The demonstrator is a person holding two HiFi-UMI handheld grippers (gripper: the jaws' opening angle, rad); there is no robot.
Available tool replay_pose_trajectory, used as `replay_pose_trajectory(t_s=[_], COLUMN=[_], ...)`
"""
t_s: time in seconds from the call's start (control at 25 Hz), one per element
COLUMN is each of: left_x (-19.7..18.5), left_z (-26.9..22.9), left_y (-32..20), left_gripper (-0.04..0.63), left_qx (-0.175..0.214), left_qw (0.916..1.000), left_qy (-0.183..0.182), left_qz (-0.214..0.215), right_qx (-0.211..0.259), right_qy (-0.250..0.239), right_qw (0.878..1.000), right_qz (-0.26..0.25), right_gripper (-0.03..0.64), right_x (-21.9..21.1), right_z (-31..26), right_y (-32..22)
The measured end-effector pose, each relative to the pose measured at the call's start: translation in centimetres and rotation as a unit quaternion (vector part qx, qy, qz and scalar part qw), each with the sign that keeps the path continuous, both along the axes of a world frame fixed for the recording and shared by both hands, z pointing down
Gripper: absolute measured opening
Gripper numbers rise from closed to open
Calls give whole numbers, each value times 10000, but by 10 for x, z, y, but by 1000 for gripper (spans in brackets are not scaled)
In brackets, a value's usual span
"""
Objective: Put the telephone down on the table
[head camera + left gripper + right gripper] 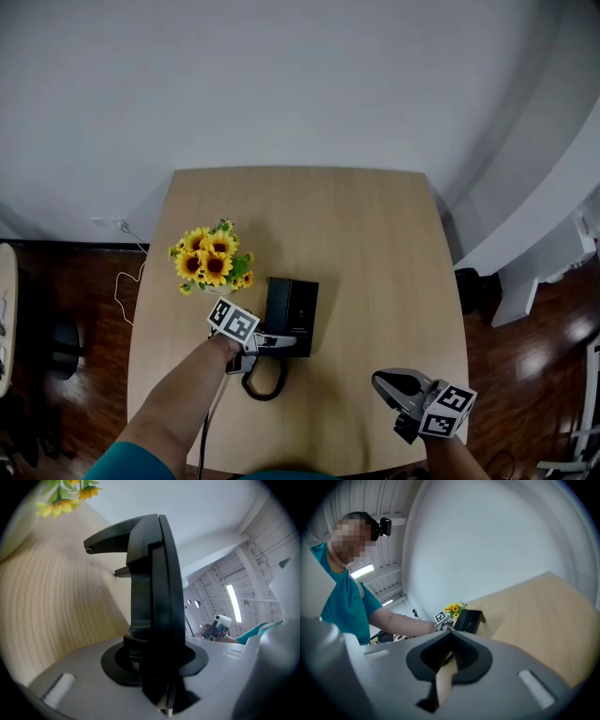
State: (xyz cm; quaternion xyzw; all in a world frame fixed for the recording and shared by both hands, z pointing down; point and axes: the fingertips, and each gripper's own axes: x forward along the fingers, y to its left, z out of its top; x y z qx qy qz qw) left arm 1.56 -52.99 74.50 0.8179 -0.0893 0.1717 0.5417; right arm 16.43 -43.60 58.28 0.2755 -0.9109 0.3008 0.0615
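Note:
The black telephone [292, 309] lies low at the table's [375, 234] front left, its coiled cord [264, 382] trailing toward me. My left gripper [279, 342] is shut on the telephone's near edge. In the left gripper view the telephone [150, 588] stands edge-on between the jaws, with the tabletop [56, 602] close beside it. I cannot tell whether it touches the wood. My right gripper [382, 382] hovers near the front right edge, shut and empty. Its own view shows the telephone [468, 619] far off past the right gripper [447, 656].
A small vase of yellow sunflowers [211, 261] stands just left of and behind the telephone, and shows as sunflowers [65, 498] in the left gripper view. A white wall runs behind the table. Dark wooden floor [84, 281] lies on both sides.

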Motion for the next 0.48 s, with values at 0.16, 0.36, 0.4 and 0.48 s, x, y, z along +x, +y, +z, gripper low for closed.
replay_pose_trajectory(t_s=[0.16, 0.36, 0.4, 0.48], left_x=[1, -5, -6, -9], left_z=[3, 9, 11, 13], left_y=[-1, -1, -2, -3], left_gripper=[175, 199, 209, 232], left_qx=[93, -35, -66, -79], left_qw=[9995, 9987, 9984, 9975], left_qy=[-292, -502, -560, -689], left_qz=[110, -41, -68, -106], right_qx=[4, 8, 10, 16], right_qy=[-54, -100, -105, -117], right_qw=[10000, 9999, 9999, 9999], right_qz=[9, -22, -26, -20], right_gripper=[2, 2, 2, 2], right_x=[0, -2, -2, -2], right_z=[1, 0, 0, -2], right_y=[-3, -6, -7, -7])
